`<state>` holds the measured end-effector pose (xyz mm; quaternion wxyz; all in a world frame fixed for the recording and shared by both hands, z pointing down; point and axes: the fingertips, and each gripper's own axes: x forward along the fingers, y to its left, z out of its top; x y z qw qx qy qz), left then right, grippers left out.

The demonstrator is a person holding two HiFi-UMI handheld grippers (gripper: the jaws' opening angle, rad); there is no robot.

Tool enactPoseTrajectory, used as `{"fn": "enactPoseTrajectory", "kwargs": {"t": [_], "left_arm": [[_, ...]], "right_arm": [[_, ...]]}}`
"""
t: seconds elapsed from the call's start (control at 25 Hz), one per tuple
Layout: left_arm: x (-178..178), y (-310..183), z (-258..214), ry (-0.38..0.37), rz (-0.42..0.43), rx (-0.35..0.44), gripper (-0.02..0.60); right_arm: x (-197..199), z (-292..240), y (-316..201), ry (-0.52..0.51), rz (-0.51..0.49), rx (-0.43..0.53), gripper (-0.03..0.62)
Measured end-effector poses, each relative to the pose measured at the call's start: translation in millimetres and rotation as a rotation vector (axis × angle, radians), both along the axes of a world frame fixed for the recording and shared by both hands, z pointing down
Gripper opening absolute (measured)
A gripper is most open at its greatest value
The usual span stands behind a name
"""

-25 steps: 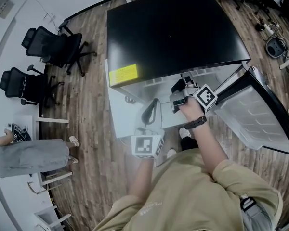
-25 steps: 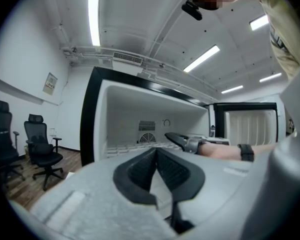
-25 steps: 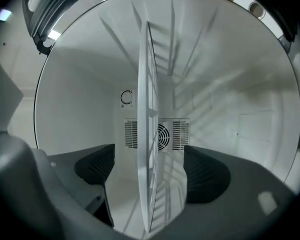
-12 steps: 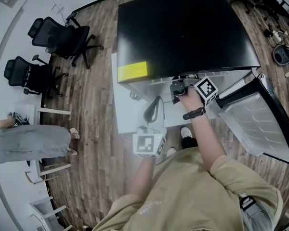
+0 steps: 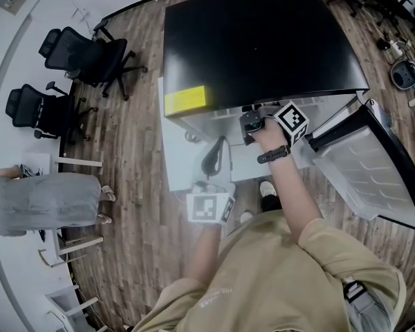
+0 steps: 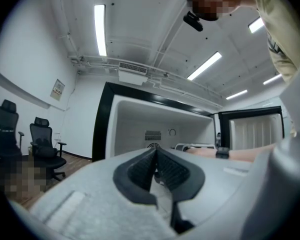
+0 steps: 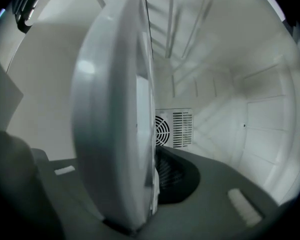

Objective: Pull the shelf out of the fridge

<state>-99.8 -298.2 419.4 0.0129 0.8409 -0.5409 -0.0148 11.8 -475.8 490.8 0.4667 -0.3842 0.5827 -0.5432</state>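
- Two black office chairs [image 5: 69, 81] stand on the wood floor, well apart from the fridge.
- The left gripper [image 6: 155, 155] hangs in front of the open fridge [image 5: 263, 40]; its jaws are pressed together with nothing between them.
- The right gripper [image 5: 252, 125] reaches inside the fridge. Its jaws are closing on the white front edge of the shelf [image 7: 115, 124], which stands between them, the dark pad against it.
- The shelf sits inside the fridge.
- The fridge door [image 5: 373, 171] is swung open at the right.
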Motion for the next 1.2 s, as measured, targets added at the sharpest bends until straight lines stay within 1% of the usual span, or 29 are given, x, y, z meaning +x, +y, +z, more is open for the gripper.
{"fn": "enactPoseTrajectory", "kwargs": {"t": [0.2,0.4,0.72,0.88,1.2], "left_arm": [[7.1,8.4,-4.4,0.012,0.034,0.02,0.002],[11.1,21.0,-10.2,0.008,0.053,0.035,0.002],[-1.0,32.4,-16.2,0.032,0.029,0.048,0.002],[0.9,38.0,-17.8,0.039,0.04,0.048,0.002],[7.5,51.1,-26.2,0.061,0.079,0.074,0.002]], "right_arm": [[0.6,-1.2,2.2,-0.023,-0.007,0.021,0.101],[1.9,-1.1,9.7,-0.021,-0.005,0.016,0.101],[1.8,-0.6,32.3,-0.024,-0.01,0.016,0.101],[3.2,2.1,44.5,-0.026,-0.013,0.008,0.1],[4.3,4.5,77.0,-0.028,-0.013,0.008,0.1]]}}
